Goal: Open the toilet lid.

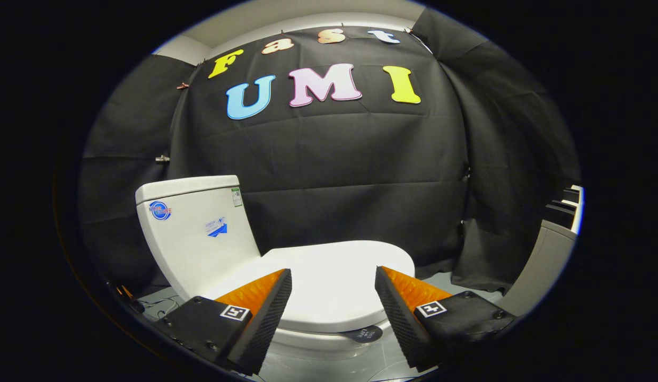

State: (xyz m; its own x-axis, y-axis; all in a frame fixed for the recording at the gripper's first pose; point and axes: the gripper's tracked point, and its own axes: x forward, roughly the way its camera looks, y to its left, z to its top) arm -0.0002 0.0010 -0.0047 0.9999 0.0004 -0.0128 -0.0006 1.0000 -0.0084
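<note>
A white toilet stands just ahead of me, side-on. Its lid [334,276] lies flat and closed over the seat and bowl, running from the tank out to a rounded front end. The white tank [193,233] rises at the lid's left end and carries a few stickers. My gripper [333,281] is open, with nothing between its fingers. The fingers straddle the near edge of the lid, slightly above it and not touching it. A small dark tag [365,334] shows on the bowl under the lid's near rim.
Black cloth walls close the booth behind and to both sides of the toilet. A pale cabinet or fixture [546,260] stands at the right. Thin cables [159,303] lie on the grey floor [329,366] beside the tank's base.
</note>
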